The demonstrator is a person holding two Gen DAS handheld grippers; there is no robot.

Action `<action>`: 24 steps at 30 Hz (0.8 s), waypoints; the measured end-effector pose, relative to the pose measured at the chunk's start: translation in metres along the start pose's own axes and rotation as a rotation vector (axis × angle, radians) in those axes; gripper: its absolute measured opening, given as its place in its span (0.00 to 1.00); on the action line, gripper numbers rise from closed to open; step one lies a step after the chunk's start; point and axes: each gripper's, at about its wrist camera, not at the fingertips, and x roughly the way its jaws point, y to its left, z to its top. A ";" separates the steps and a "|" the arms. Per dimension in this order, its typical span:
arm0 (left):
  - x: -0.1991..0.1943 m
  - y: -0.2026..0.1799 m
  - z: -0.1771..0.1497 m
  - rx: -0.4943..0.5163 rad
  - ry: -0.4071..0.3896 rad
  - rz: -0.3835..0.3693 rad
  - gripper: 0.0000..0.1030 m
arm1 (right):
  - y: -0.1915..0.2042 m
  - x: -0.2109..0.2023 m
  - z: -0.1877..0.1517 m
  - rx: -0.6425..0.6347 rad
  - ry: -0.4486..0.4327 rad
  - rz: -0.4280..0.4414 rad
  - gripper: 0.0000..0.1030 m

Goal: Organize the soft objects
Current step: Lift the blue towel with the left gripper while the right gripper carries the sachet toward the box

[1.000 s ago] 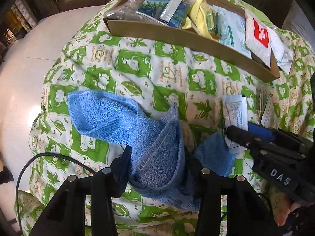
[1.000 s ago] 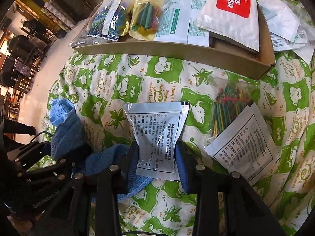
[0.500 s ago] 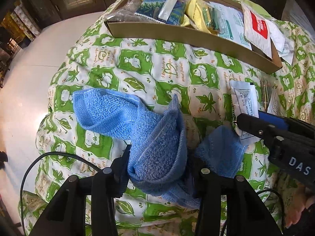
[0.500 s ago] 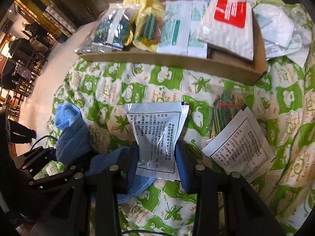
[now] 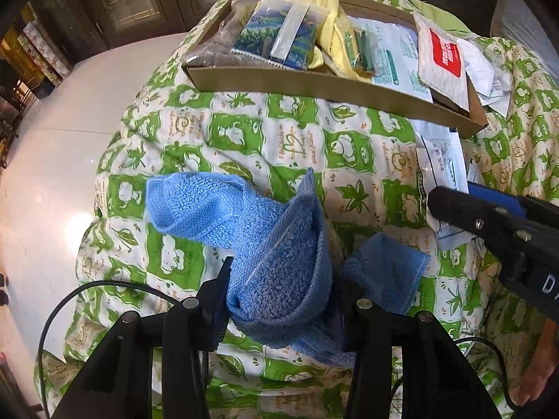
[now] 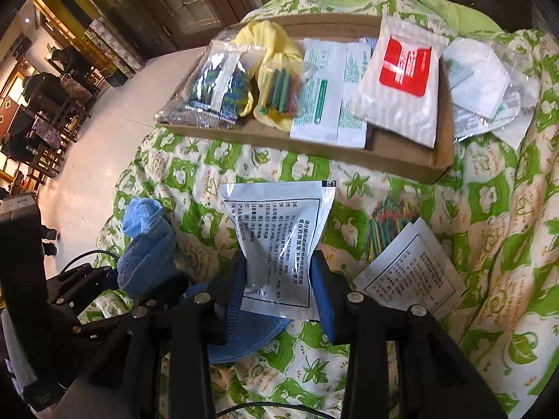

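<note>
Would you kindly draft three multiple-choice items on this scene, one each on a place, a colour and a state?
1. Where does the white packet with the red label lie?
A. in the brown cardboard tray
B. on the floor
C. in the left claw

2. What colour is the terry towel that the left claw holds?
A. yellow
B. blue
C. red

3. In what state is the right claw?
A. open and empty
B. shut on the towel
C. shut on the white printed foil pouch

Answers: 1 A, the packet rests among other packets inside the tray. 2 B, the cloth between the fingers is blue. 3 C, both fingers press the pouch's sides.
</note>
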 end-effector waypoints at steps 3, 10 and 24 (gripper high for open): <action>-0.005 0.002 -0.002 0.010 -0.005 0.006 0.47 | 0.002 -0.007 0.005 -0.007 -0.019 0.002 0.35; -0.012 -0.004 -0.001 0.013 -0.015 0.009 0.47 | -0.010 -0.010 0.006 0.011 -0.030 -0.005 0.35; -0.028 -0.013 0.023 0.040 -0.044 0.022 0.47 | -0.026 -0.015 0.021 0.003 -0.036 -0.037 0.35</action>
